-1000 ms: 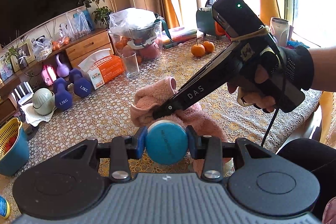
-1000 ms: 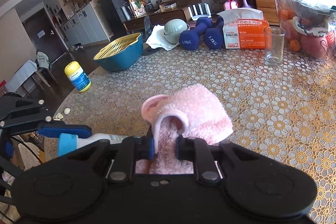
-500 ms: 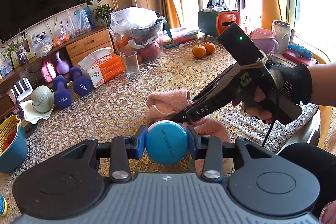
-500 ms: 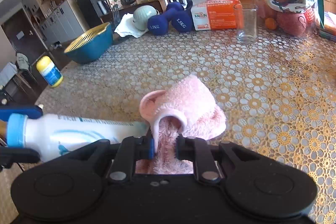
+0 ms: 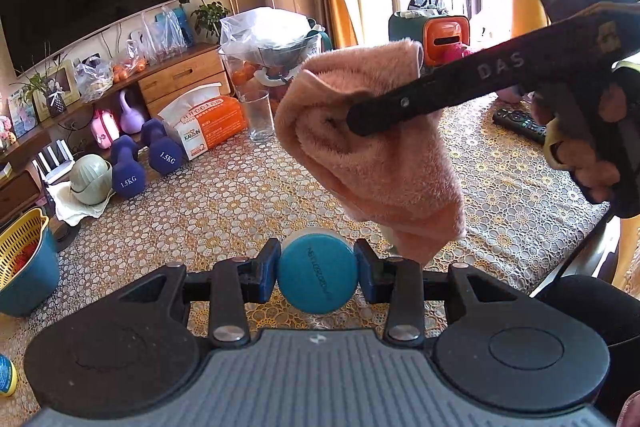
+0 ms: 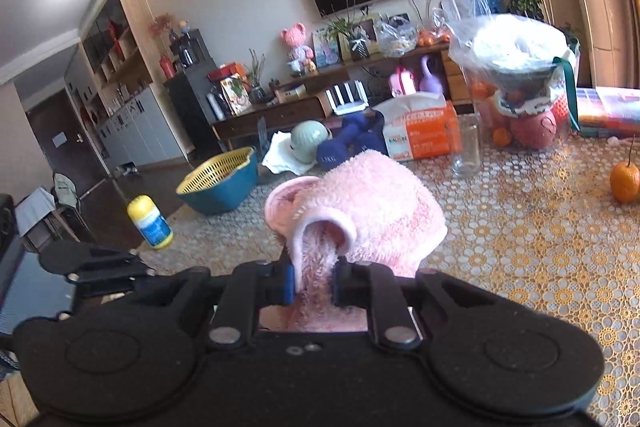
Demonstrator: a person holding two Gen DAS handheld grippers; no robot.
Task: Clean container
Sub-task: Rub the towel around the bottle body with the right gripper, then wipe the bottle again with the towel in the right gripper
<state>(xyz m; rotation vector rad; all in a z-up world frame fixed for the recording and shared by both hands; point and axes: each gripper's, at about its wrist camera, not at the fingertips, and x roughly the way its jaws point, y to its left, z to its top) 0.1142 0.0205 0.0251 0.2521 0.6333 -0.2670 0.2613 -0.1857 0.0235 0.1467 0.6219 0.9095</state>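
The desk [image 5: 208,211], spread with a gold-flowered lace cloth, fills the middle and right of both views, but it sits farther below the tools than it did a second ago. The pink towel [image 5: 376,147], which a second ago lay bunched on the desk against the bottle, now hangs in the air in the centre of the left wrist view, clear of the surface. The right gripper [image 6: 313,281] has its fingers clamped on a fold of this towel at the lower centre of its own view, and its black body crosses the upper right of the left wrist view, gripped by a hand [image 5: 588,147]. The bottle [image 5: 317,273], seen end-on by its blue cap at the lower centre, is pinched between the fingers of the left gripper [image 5: 318,273], as before; its white body no longer shows in the right wrist view. The towel's lower edge hangs just above and to the right of the cap.
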